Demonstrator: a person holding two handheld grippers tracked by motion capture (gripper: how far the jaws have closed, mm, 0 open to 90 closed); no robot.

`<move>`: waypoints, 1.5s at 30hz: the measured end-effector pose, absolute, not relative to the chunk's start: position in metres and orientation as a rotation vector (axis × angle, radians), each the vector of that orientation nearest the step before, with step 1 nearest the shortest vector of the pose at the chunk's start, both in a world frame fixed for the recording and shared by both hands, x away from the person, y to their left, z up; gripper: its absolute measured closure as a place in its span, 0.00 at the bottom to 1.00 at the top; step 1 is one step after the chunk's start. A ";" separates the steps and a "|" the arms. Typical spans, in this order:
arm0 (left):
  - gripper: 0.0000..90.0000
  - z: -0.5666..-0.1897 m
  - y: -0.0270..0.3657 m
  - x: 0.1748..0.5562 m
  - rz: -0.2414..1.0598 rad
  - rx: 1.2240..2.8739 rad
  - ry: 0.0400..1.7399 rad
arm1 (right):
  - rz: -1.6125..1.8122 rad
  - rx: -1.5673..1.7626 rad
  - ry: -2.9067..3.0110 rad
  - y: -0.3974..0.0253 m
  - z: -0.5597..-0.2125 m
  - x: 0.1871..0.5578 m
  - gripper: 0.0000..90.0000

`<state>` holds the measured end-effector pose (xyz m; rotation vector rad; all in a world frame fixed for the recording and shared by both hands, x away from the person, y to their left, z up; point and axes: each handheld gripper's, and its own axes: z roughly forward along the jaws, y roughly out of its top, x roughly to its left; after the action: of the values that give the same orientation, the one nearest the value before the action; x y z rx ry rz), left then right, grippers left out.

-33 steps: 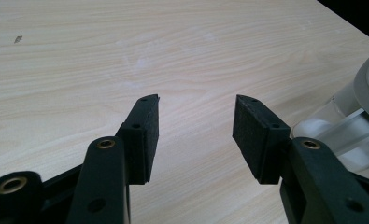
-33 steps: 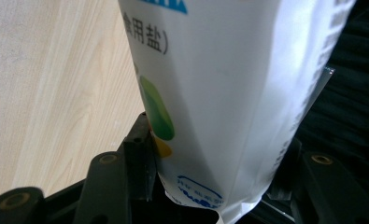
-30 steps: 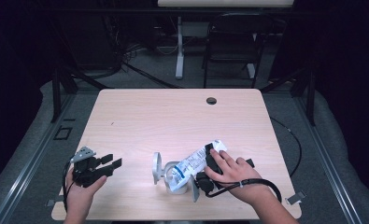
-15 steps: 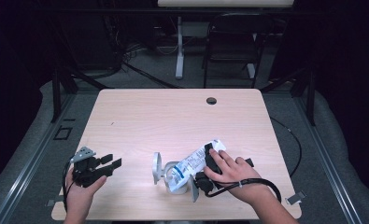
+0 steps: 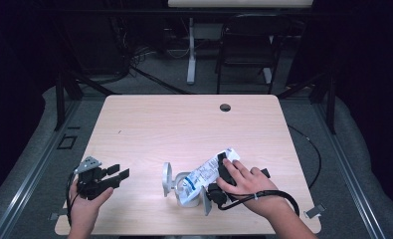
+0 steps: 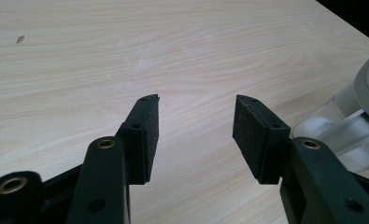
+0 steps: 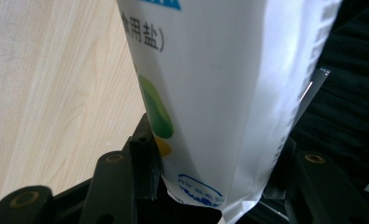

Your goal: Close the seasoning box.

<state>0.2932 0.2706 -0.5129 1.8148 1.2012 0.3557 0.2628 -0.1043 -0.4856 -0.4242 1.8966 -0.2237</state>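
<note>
Dark room — grey floor (image 5: pixel 363 164), a black chair (image 5: pixel 244 55) (beside a white post (image 5: pixel 190 50)) behind the table (image 5: pixel 184 124).

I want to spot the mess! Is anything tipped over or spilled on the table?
No spill shows. The white bag lies tilted, its lower end poking into the clear container, whose lid stands open. The right gripper clamps the bag. The left gripper sits open and apart.

black claws (image 6: pixel 196 135), brass screws, black cables
</note>
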 end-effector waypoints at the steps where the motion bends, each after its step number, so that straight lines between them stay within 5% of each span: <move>1: 0.57 -0.513 0.270 0.293 0.355 1.815 1.200 | -0.224 -0.424 1.896 -0.104 -0.486 0.263 0.57; 45: 0.57 -0.514 0.272 0.293 0.352 1.821 1.208 | -0.203 -0.445 1.883 -0.104 -0.484 0.263 0.62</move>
<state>0.2935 0.2723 -0.5141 1.8207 1.2081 0.3523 0.2634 -0.1045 -0.4836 -0.4446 1.8835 -0.2031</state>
